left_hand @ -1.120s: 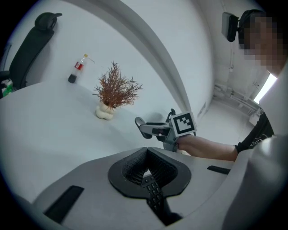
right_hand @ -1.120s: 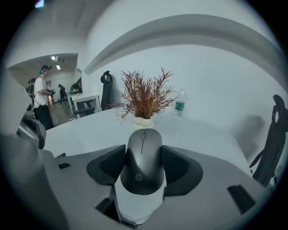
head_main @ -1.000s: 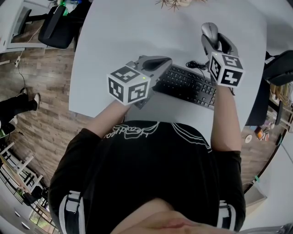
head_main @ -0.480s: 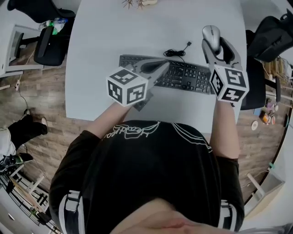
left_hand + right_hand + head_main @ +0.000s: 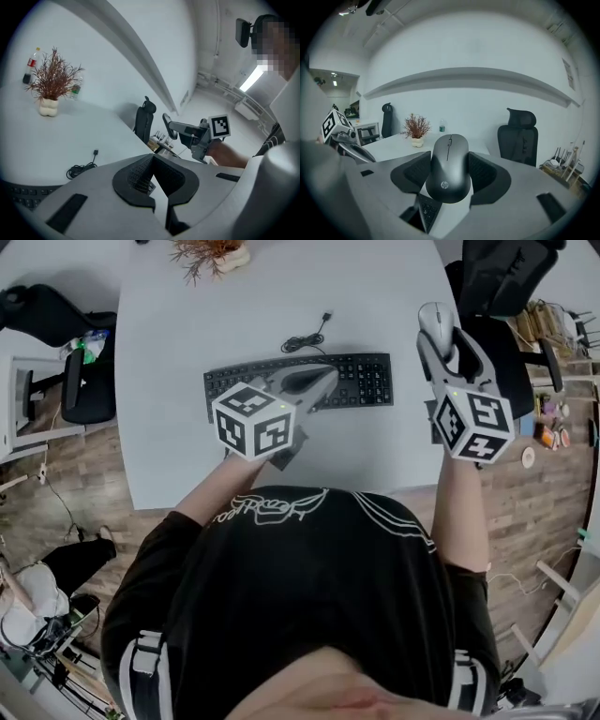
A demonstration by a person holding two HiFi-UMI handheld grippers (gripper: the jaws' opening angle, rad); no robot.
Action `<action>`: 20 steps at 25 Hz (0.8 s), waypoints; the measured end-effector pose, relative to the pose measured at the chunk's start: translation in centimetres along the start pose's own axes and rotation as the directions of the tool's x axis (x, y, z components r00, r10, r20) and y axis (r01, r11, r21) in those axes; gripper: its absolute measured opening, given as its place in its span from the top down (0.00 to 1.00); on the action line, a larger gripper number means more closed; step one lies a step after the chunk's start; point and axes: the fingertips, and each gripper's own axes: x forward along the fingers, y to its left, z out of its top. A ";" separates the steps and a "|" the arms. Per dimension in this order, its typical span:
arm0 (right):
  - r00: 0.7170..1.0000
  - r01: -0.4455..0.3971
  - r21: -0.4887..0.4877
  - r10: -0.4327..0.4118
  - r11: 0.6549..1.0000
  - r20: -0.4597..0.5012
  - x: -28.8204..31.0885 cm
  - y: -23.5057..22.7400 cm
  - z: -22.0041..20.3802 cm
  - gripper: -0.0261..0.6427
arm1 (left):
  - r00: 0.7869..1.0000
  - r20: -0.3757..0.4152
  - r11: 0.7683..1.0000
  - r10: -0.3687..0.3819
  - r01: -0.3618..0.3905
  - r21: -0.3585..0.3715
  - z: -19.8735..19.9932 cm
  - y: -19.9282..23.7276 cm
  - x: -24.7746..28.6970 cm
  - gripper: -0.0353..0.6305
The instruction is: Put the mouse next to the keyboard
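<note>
partly, left claw, pressed together, hides the keyboard; right claw clamps the mouse.

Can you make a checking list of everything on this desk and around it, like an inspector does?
Surface: white table, mostly bare.
Job's things: black keyboard lies flat on the table; grey mouse is held in the air, right of the keyboard, not yet set down.
Clutter: dried plant in a pale pot at the far edge; bottles behind it.
Grippers: right gripper is shut on the mouse; left gripper is shut and empty, above the keyboard.
Cables: black coiled cable behind the keyboard, with its plug lying loose.
Surroundings: black office chairs beside the table, wooden floor.
</note>
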 end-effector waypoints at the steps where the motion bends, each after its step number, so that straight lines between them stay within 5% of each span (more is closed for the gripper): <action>1: 1.000 0.012 0.008 -0.012 1.000 -0.004 -0.7 -0.6 -0.5 0.59 | 1.000 -0.008 1.000 -0.007 0.007 0.003 -0.2 -0.4 0.5 0.94; 6: 0.996 0.083 0.041 -0.081 0.996 -0.035 -3.8 -3.5 -3.2 0.59 | 0.997 -0.062 0.998 -0.054 0.055 0.019 -1.1 -2.3 3.1 0.94; 20: 0.980 0.124 0.116 -0.103 0.985 -0.173 -5.7 -5.2 -12.3 0.59 | 0.983 -0.158 0.995 -0.089 0.093 0.022 -3.7 -3.5 6.7 0.94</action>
